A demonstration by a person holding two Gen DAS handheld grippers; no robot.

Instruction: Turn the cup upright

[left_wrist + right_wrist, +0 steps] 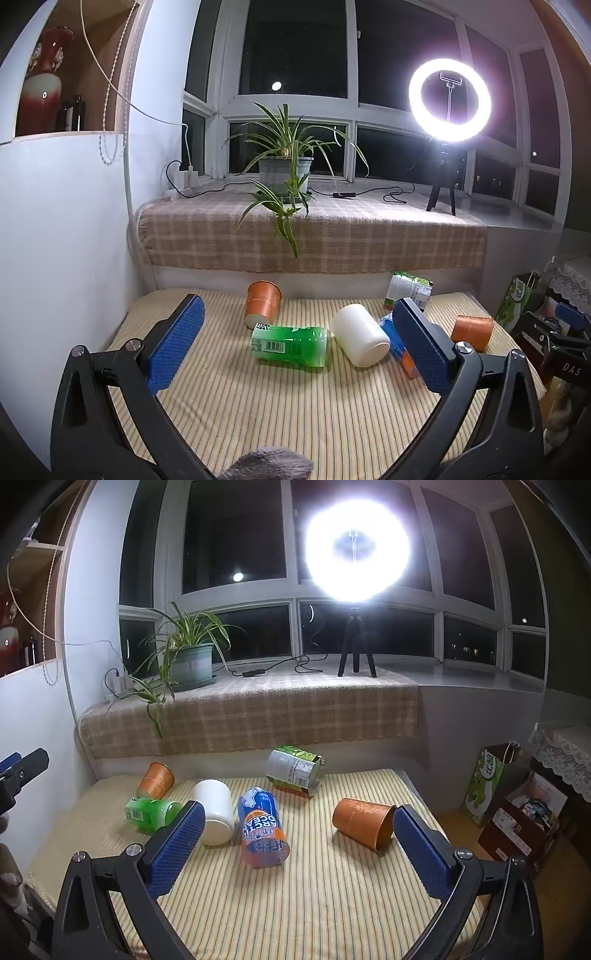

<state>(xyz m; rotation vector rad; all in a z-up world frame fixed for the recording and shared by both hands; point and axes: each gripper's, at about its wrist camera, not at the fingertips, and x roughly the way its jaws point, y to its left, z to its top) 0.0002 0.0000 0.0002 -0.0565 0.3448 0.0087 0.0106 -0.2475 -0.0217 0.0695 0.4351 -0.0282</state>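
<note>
Several cups lie on their sides on a striped mat point(295, 413) point(314, 893). A white cup point(360, 339) point(216, 810) lies mid-mat. A green cup point(291, 346) point(151, 814) lies to its left. One orange cup point(263, 303) point(156, 780) lies at the back left, another point(472, 331) point(364, 822) at the right. A blue-orange can-like cup point(263, 827) point(397, 341) lies in the middle. My left gripper point(297, 350) is open and empty, short of the green and white cups. My right gripper point(299, 843) is open and empty, near the blue-orange cup.
A green-silver carton point(295, 770) point(408, 290) lies at the mat's back. Behind is a checked-cloth sill point(314, 229) with a potted plant point(284, 173), cables and a ring light point(448, 99). A wall stands left; bags and boxes point(517, 805) stand right.
</note>
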